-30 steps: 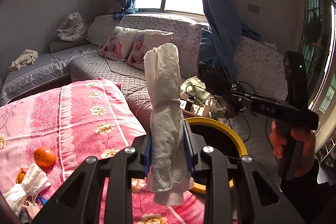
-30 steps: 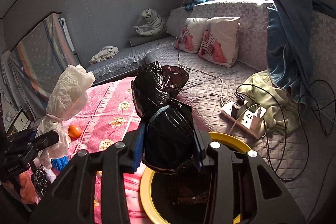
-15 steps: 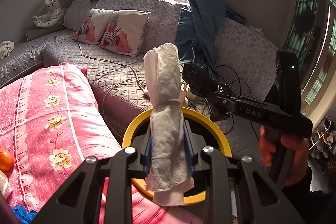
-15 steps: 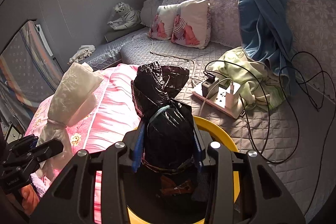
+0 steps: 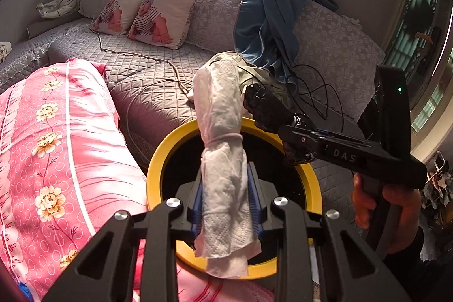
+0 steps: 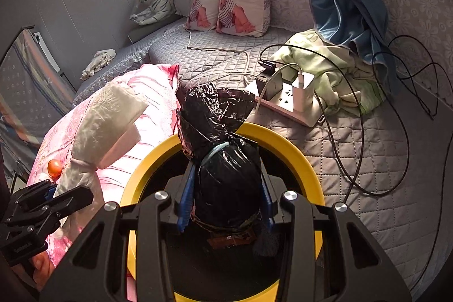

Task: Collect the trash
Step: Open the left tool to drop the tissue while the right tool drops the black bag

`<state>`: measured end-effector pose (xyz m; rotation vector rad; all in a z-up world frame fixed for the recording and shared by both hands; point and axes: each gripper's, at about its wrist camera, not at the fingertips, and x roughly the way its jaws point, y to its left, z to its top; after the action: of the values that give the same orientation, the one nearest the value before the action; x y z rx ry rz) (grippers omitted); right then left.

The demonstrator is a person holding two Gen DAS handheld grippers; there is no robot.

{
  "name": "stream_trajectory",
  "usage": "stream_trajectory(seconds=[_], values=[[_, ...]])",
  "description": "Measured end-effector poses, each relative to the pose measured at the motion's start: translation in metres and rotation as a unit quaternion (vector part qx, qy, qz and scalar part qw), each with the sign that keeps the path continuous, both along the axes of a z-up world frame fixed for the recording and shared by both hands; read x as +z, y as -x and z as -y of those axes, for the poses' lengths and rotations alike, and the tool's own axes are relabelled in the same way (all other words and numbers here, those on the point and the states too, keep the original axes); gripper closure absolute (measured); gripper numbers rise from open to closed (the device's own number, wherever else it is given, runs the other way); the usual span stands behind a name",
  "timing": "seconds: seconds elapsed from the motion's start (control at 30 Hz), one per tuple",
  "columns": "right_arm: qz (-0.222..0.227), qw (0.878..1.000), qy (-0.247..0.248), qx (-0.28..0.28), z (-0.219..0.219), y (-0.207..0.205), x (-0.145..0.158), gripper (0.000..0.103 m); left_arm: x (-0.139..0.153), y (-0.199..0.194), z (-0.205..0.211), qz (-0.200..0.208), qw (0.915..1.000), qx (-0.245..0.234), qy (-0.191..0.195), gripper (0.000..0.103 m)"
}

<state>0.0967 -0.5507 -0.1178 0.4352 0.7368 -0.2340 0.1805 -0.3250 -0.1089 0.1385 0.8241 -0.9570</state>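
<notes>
Right now both bundles are poised over the yellow-rimmed bin [image 5: 158, 169], with neither let go yet. The left tongs [image 5: 225, 200] are clenched on a white tissue bundle [image 5: 223, 132] tied round its middle, its upper end standing above the bin's mouth. The right tongs [image 6: 225, 194] grip a knotted black plastic bag [image 6: 223, 160], hanging directly over the dark opening, where some scraps already seem to lie. So the gathering of these two pieces looks done; what is left, I reckon, is to release each into the bin. More remains beyond that: on the pink flowered bedspread [image 6: 158, 109] an orange [image 6: 54, 166] sits near some crumpled bits at the far left, too small to make out.
</notes>
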Motion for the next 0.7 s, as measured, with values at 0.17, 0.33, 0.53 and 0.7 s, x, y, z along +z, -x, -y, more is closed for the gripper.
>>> stream_trajectory(seconds=[0.17, 0.33, 0.53, 0.7], values=[[0.002, 1.0, -0.008, -0.005, 0.004, 0.0, -0.003, 0.058, -0.001, -0.003, -0.001, -0.004, 0.9999, 0.013, 0.0, 0.072], [0.002, 1.0, -0.013, -0.014, 0.01, 0.002, -0.004, 0.053, 0.001, -0.005, -0.007, -0.006, 0.9995, 0.03, 0.004, 0.048], [0.002, 1.0, -0.016, -0.019, 0.011, 0.004, -0.002, 0.052, 0.003, -0.005, -0.012, 0.001, 0.9993, 0.037, 0.005, 0.04], [0.008, 1.0, -0.013, -0.011, 0.005, 0.003, 0.004, 0.052, 0.014, -0.01, -0.027, 0.011, 0.9985, 0.052, 0.011, 0.04]])
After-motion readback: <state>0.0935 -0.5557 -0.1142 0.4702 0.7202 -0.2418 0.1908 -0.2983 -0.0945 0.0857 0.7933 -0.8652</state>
